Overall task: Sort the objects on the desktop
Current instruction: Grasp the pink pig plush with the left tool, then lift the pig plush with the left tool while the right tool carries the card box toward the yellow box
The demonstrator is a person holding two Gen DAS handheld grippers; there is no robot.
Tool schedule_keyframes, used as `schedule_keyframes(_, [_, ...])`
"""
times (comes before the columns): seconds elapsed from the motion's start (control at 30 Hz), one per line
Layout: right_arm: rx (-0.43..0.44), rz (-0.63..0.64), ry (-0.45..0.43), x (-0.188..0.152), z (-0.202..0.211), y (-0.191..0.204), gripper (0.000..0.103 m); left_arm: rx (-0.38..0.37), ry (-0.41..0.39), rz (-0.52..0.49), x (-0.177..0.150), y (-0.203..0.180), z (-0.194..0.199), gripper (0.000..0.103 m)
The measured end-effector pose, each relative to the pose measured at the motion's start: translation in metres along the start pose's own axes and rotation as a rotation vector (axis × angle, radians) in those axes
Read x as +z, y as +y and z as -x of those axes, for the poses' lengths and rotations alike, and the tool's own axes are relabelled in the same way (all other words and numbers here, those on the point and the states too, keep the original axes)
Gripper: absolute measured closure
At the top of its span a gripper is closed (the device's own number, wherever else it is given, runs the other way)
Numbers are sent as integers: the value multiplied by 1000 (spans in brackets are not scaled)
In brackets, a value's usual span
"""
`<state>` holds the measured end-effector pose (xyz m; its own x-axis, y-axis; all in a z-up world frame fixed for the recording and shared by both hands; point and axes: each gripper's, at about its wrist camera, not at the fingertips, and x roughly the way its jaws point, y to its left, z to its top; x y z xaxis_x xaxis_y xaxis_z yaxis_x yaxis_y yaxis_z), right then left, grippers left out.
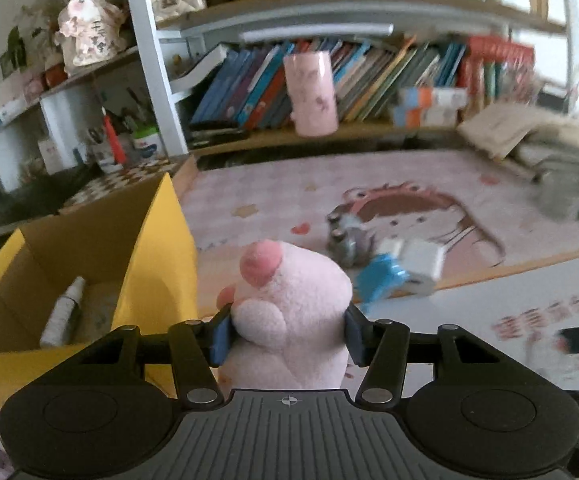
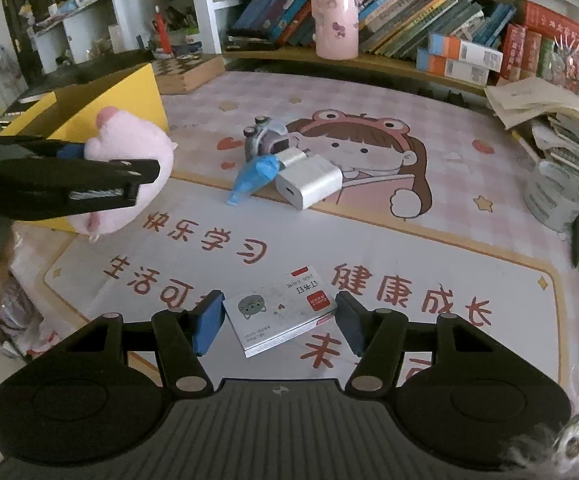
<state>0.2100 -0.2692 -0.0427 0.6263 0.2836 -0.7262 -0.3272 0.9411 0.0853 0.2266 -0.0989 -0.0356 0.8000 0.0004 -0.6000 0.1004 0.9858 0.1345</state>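
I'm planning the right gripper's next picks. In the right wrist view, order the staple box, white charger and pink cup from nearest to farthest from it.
From the right gripper:
1. Staple box, flat on the mat between the open fingers.
2. White charger, mid-mat, straight ahead beside the blue object.
3. Pink cup, upright on the shelf ledge before the books.

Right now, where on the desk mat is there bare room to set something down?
Bare patches: the printed white stretch between the staple box and the white charger, and the checked strip from the charger cluster back to the pink cup. Crowded: the charger, blue item and small camera bunch mid-mat; books crowd the right edge.
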Motion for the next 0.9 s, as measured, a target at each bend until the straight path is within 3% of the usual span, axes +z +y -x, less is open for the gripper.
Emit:
schedule_keyframes(0.3, [-10,-4,-29,0,19,23,45,-122,9,86,-29,23,55,49])
schedule_keyframes(0.63, [-1,-45,-59,-3,40,71,45,-147,7,139,-54,65,92,49])
schedule_keyframes(0.9, [18,-19,-49,-17,47,137,45,-142,9,144,-86,111,131,49])
